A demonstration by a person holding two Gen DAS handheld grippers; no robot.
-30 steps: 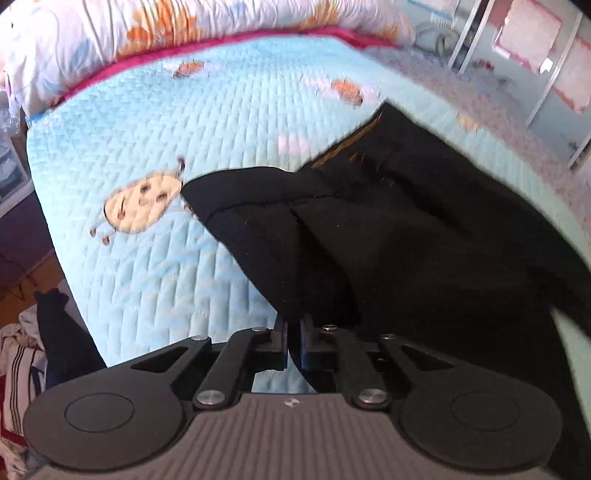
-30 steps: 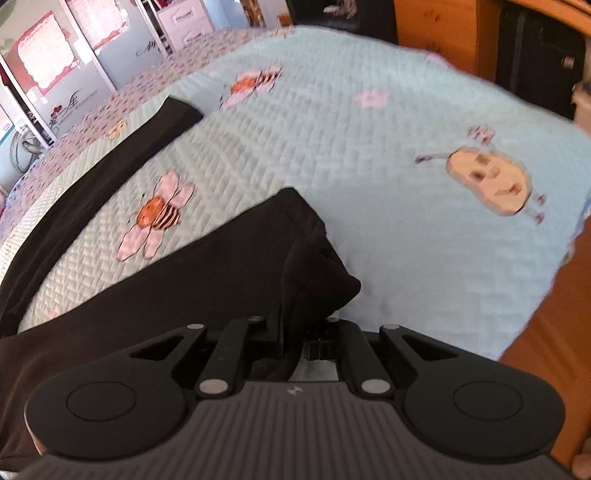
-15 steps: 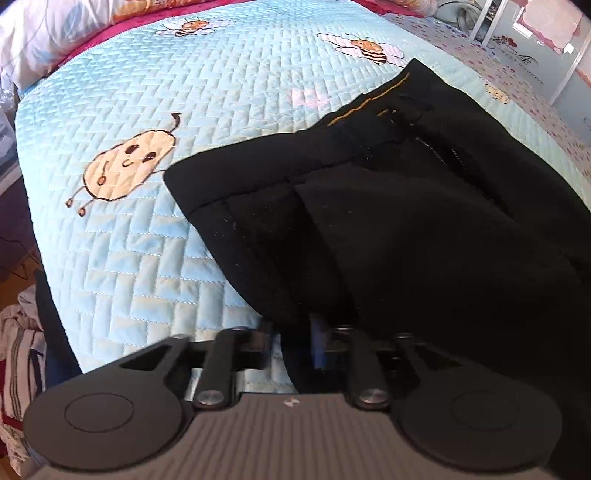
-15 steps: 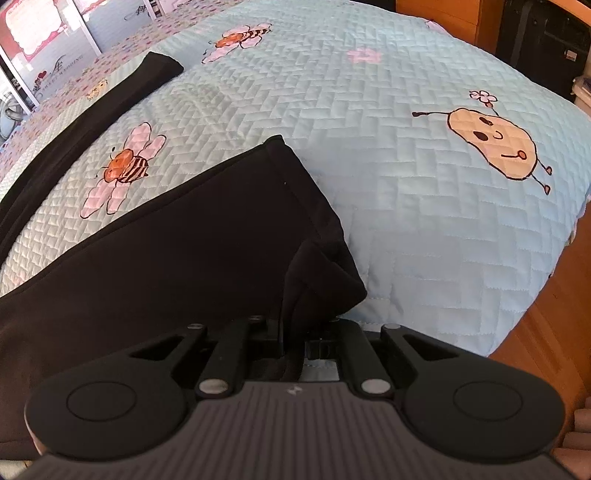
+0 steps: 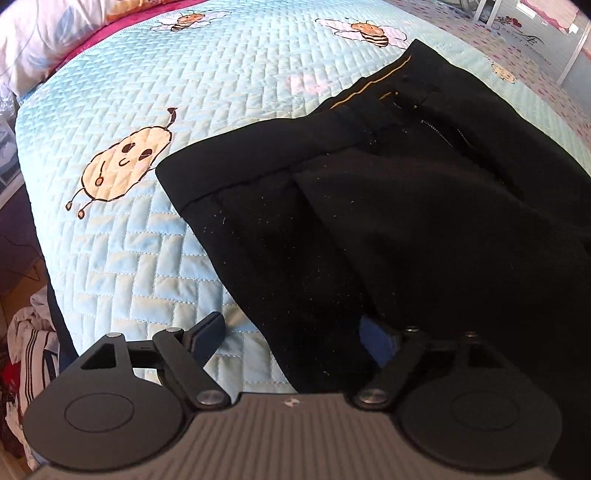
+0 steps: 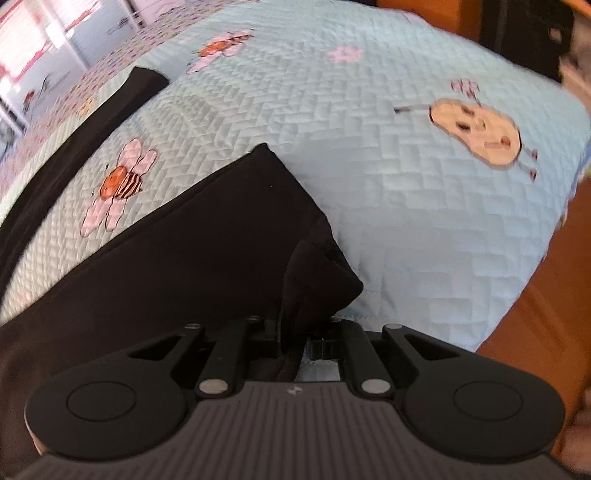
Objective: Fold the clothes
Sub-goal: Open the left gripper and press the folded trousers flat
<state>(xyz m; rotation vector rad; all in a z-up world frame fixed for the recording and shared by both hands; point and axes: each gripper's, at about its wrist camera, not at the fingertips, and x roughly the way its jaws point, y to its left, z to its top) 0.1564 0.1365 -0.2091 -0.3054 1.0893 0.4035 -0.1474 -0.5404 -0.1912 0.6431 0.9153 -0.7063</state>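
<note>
Black trousers lie on a light blue quilted bed cover; the waistband with gold stitching points to the far side. My left gripper is opening, its jaws wide apart, and the near edge of the cloth lies loose between them. In the right wrist view the trouser leg ends in a bunched hem. My right gripper is shut on that hem, just above the bed cover. The other leg stretches away at the left.
A flowered pillow or duvet lies at the far left of the bed. A heap of striped clothes sits on the floor past the bed's left edge. Wooden flooring and dark furniture lie past the right edge.
My left gripper has gone from shut on the trousers' edge to wide open, and the cloth now lies flat on the bed. The right gripper keeps its hold on the hem.
</note>
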